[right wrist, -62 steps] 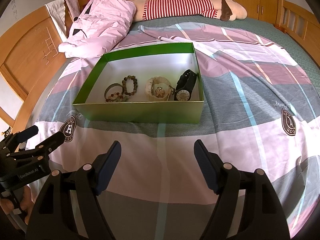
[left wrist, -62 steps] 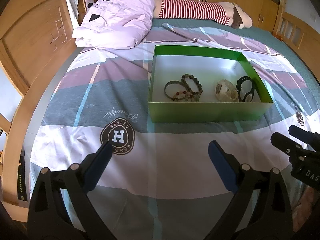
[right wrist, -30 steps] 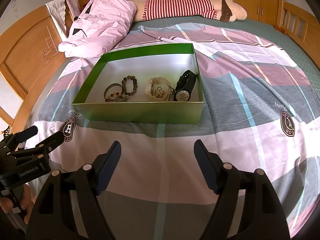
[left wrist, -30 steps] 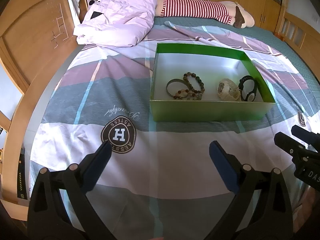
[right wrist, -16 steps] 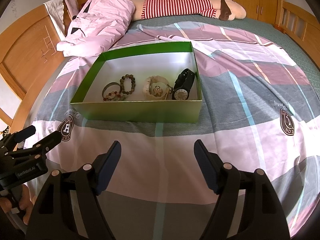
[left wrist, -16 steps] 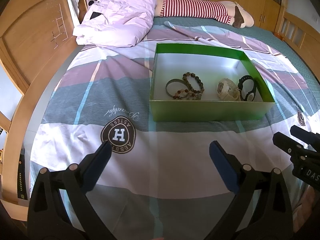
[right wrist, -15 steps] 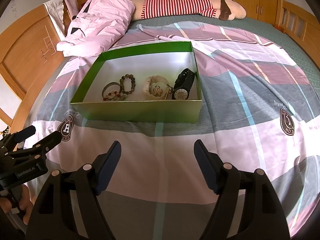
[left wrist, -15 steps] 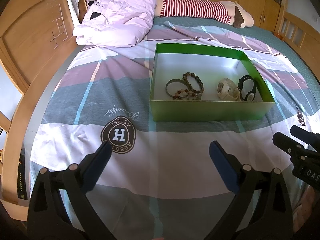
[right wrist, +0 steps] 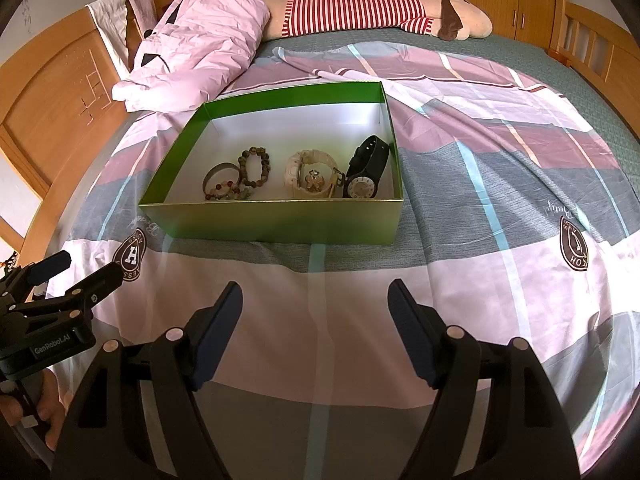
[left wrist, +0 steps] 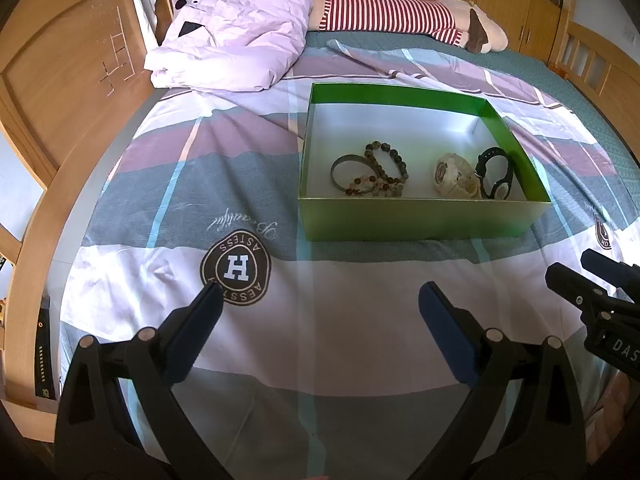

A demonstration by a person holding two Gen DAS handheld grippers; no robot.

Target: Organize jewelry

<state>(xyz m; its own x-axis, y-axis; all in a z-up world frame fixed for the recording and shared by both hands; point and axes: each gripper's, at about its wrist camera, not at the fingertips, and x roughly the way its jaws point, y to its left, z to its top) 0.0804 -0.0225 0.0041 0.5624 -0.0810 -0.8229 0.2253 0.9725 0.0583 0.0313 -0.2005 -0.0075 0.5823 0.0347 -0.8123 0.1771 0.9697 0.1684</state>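
A green box [left wrist: 420, 222] [right wrist: 272, 224] with a white floor rests on the striped bedspread. Inside lie a metal bangle [left wrist: 347, 170] [right wrist: 218, 174], beaded bracelets [left wrist: 386, 160] [right wrist: 254, 166], a cream watch [left wrist: 456, 174] [right wrist: 310, 178] and a black watch [left wrist: 494, 174] [right wrist: 366, 170]. My left gripper [left wrist: 318, 300] hovers open over the sheet, short of the box, nothing between its fingers. My right gripper [right wrist: 316, 300] is likewise open and empty, in front of the box. Each gripper shows at the edge of the other's view.
A folded lilac quilt [left wrist: 236, 40] [right wrist: 200, 44] and a long striped plush toy [left wrist: 400, 16] [right wrist: 380, 10] lie at the head of the bed. A wooden headboard [left wrist: 68, 92] runs along the left. A hand [right wrist: 48, 412] holds the left gripper's handle.
Both views shifted slightly, so the box sits a little differently in frame than two seconds ago. Both grippers stayed open; the jewelry has not moved.
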